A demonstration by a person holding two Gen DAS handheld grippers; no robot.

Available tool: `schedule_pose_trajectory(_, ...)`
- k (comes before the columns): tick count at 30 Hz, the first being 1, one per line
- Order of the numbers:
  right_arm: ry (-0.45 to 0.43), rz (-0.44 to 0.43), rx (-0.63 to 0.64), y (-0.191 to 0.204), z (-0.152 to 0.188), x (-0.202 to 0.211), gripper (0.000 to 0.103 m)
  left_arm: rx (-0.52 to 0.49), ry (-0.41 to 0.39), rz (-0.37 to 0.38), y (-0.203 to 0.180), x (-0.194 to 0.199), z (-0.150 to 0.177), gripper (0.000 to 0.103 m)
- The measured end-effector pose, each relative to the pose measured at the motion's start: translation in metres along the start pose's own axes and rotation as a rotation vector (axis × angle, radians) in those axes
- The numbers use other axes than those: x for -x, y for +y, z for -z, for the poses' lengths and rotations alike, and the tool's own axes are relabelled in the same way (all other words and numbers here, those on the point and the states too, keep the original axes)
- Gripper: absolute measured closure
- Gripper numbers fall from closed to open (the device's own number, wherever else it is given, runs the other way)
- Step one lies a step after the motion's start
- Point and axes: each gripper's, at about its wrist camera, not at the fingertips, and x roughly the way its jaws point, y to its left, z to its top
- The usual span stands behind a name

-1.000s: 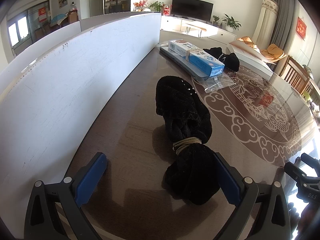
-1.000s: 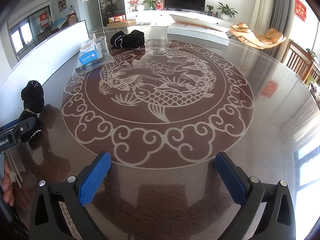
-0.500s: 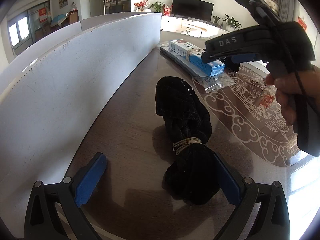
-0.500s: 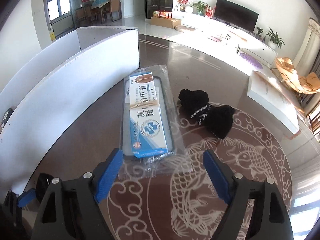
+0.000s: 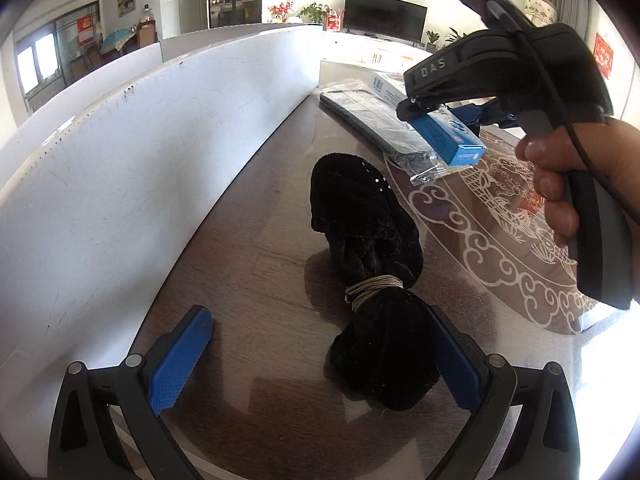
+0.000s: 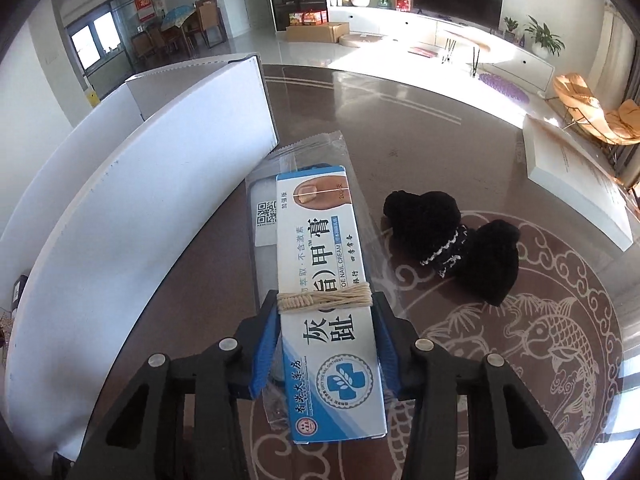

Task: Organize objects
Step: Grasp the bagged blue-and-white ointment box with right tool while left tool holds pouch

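A blue and white nail cream box (image 6: 326, 276), tied with twine, lies on a clear plastic bag (image 6: 264, 216); my right gripper (image 6: 326, 344) is shut on its sides. The box also shows in the left wrist view (image 5: 444, 128), under the hand-held right gripper (image 5: 480, 114). A black cloth bundle (image 5: 372, 280) tied with twine lies on the table between the open fingers of my left gripper (image 5: 320, 354), touching the right pad (image 5: 452, 356). A second black bundle (image 6: 456, 240) lies right of the box.
A white board wall (image 5: 120, 160) curves along the left of the brown patterned table (image 6: 520, 340). A white flat box (image 6: 572, 184) sits at the table's far right. Living room furniture lies beyond.
My right gripper swung left across the table to the nail cream box and closed on it. My left gripper has stayed open around the black bundle.
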Motion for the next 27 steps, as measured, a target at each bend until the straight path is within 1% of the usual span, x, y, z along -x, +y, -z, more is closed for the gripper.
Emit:
schedule_pose_trajectory(2,-0.002,-0.01,-0.011,-0.008,0.019,0.017,0.058,0.0,0.0,0.001,0.0,0.001,0.0,0.0)
schedule_pose_trajectory(4,0.004,-0.005,-0.016,-0.019,0.046,0.035,0.058,0.0,0.0,0.001,0.0,0.001,0.001,0.0)
schedule_pose_trajectory(9,0.008,0.095,-0.038,-0.055,0.138,0.08,0.058,0.0,0.0,0.001,0.0,0.001,0.001,0.0)
schedule_pose_trajectory(12,-0.009,0.146,-0.081,-0.071,0.19,0.108,0.058,0.0,0.0,0.001,0.0,0.001,0.001,0.0)
schedule_pose_trajectory(14,-0.033,0.161,-0.111,-0.075,0.22,0.126,0.058,0.0,-0.001,0.0,0.0,0.002,0.001,0.0)
schedule_pose_trajectory(17,-0.065,0.165,-0.165,-0.077,0.245,0.138,0.057,0.0,-0.001,0.001,0.0,0.001,0.001,0.0)
schedule_pose_trajectory(18,-0.069,0.164,-0.178,-0.079,0.249,0.137,0.055,0.0,-0.001,0.001,0.0,0.001,0.001,0.0)
schedule_pose_trajectory(19,-0.089,0.163,-0.177,-0.079,0.25,0.138,0.047,0.0,-0.001,0.002,0.0,0.001,0.001,0.0)
schedule_pose_trajectory(20,-0.082,0.187,-0.176,-0.079,0.249,0.135,0.04,0.0,-0.001,0.002,0.0,0.001,0.001,0.0)
schedule_pose_trajectory(21,-0.072,0.207,-0.171,-0.078,0.246,0.13,0.025,0.0,-0.001,0.002,0.0,0.001,0.001,0.0)
schedule_pose_trajectory(22,-0.072,0.216,-0.155,-0.076,0.244,0.127,0.019,0.0,-0.001,0.001,0.0,0.001,0.001,0.0)
schedule_pose_trajectory(24,-0.081,0.217,-0.12,-0.069,0.24,0.12,0.014,0.001,-0.001,0.002,0.0,0.001,0.001,0.0)
schedule_pose_trajectory(26,-0.081,0.211,-0.115,-0.066,0.237,0.115,0.008,0.0,-0.001,0.001,0.0,0.001,0.001,0.0)
schedule_pose_trajectory(27,-0.083,0.212,-0.117,-0.066,0.237,0.114,0.008,0.001,-0.001,0.001,0.0,0.001,0.001,0.0)
